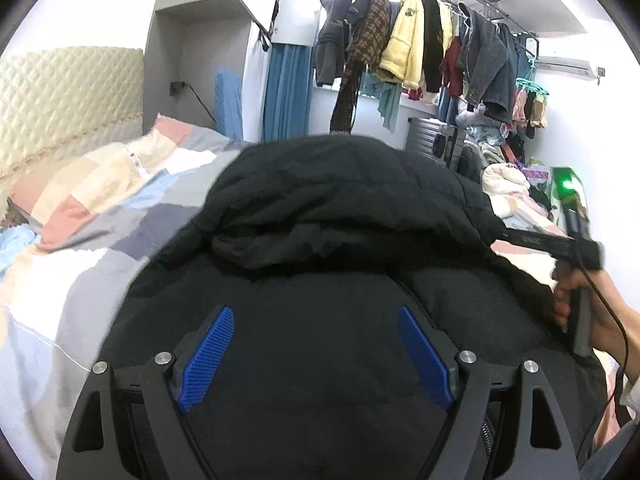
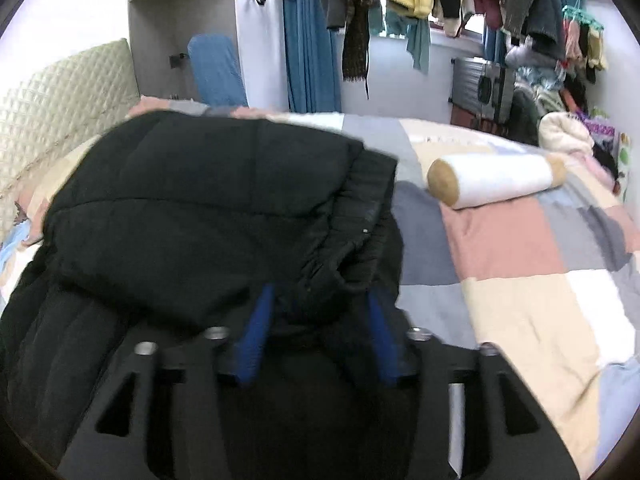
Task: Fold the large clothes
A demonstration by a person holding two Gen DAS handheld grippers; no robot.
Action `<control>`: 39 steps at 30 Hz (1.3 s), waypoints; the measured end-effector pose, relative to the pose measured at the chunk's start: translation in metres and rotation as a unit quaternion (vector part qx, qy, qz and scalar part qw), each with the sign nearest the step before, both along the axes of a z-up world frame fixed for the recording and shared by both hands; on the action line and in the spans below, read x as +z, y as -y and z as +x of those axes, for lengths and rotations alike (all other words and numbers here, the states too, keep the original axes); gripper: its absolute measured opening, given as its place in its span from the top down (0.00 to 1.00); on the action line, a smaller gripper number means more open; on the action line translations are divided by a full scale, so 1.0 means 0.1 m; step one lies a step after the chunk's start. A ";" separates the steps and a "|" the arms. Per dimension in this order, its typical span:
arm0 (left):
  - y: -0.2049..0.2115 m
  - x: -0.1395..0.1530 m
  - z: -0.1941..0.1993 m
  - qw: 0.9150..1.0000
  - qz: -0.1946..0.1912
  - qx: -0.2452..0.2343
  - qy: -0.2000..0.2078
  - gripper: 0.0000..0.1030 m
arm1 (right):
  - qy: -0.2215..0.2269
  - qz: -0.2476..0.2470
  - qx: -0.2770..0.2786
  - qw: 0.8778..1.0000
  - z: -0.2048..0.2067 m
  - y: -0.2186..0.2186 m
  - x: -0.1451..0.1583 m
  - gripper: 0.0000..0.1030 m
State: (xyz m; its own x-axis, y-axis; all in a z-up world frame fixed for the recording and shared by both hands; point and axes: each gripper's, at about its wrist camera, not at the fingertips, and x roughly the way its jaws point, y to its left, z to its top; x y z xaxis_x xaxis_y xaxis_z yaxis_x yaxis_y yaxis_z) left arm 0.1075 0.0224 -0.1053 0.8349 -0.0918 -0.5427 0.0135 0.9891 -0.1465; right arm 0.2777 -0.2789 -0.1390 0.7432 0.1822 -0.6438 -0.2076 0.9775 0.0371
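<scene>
A large black padded jacket (image 1: 340, 208) lies on the patchwork bed, its top part folded over its lower part. My left gripper (image 1: 316, 320) is open just above the jacket's near part, its blue pads (image 1: 208, 356) wide apart with nothing between them. My right gripper (image 2: 318, 300) is partly closed around a bunched edge of the jacket (image 2: 208, 192), with cloth between the blue pads (image 2: 256, 332). The right gripper also shows in the left wrist view (image 1: 536, 240), held in a hand at the jacket's right edge.
The patchwork quilt (image 2: 512, 264) covers the bed. A white bolster pillow (image 2: 496, 180) lies right of the jacket. A padded headboard (image 1: 68, 96) stands at the left. A rack of hanging clothes (image 1: 424, 48), a suitcase (image 1: 436, 140) and clothes piles fill the back right.
</scene>
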 end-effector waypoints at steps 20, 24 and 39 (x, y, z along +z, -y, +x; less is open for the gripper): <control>-0.37 0.47 -0.77 0.999 -0.040 -0.010 0.003 0.19 | -0.019 0.047 0.047 0.998 -1.78 0.14 0.73 0.38; -0.68 0.41 -0.73 0.997 -0.074 0.007 -0.036 0.19 | -0.046 0.069 0.029 0.996 -1.79 0.38 0.66 0.34; -2.02 -0.62 -0.44 0.913 -0.298 0.099 -0.261 0.19 | -0.287 0.271 -0.160 0.905 -1.38 1.37 -0.62 0.23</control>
